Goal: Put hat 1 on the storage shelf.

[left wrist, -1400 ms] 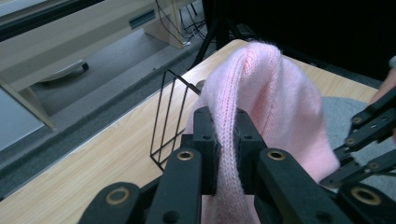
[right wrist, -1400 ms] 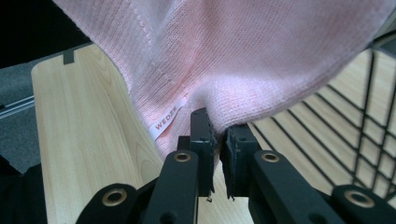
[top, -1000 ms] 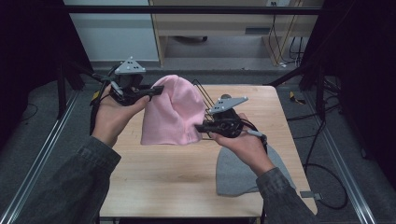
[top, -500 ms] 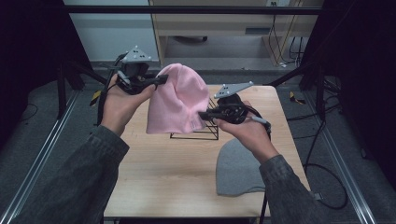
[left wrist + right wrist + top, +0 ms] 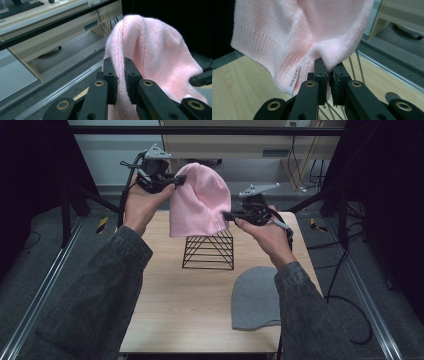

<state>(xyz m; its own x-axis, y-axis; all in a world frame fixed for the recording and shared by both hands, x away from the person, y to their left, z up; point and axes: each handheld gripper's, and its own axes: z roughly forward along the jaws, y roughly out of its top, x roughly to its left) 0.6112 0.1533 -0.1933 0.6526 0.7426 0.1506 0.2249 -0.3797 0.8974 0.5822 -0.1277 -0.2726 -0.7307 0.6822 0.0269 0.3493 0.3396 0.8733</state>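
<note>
Since a second ago the pink beanie (image 5: 199,200) has come up off the tabletop (image 5: 165,305) and away from the person, uncovering the black wire rack (image 5: 209,250) it lay against. Beanie now hangs in the air above the rack's far edge, crown up, ribbed hem down.

Left hand-held gripper (image 5: 176,180): jaws clamped on the beanie's upper left edge; the left gripper view shows a fold of knit (image 5: 150,55) pinched between the two black pads.

Right hand-held gripper (image 5: 226,215): jaws closed on the lower right side near the hem; the right gripper view shows the fabric (image 5: 312,32) bunched into the pads, with a small white label (image 5: 293,83) hanging just left of them.

Wire rack stands mid-tabletop, tent-shaped, directly under the beanie; whether hem and rack touch cannot be told.

Grey beanie (image 5: 255,297) lies flat on the near right part of the tabletop, well apart from the pink one, partly under the right sleeve (image 5: 305,315).
</note>
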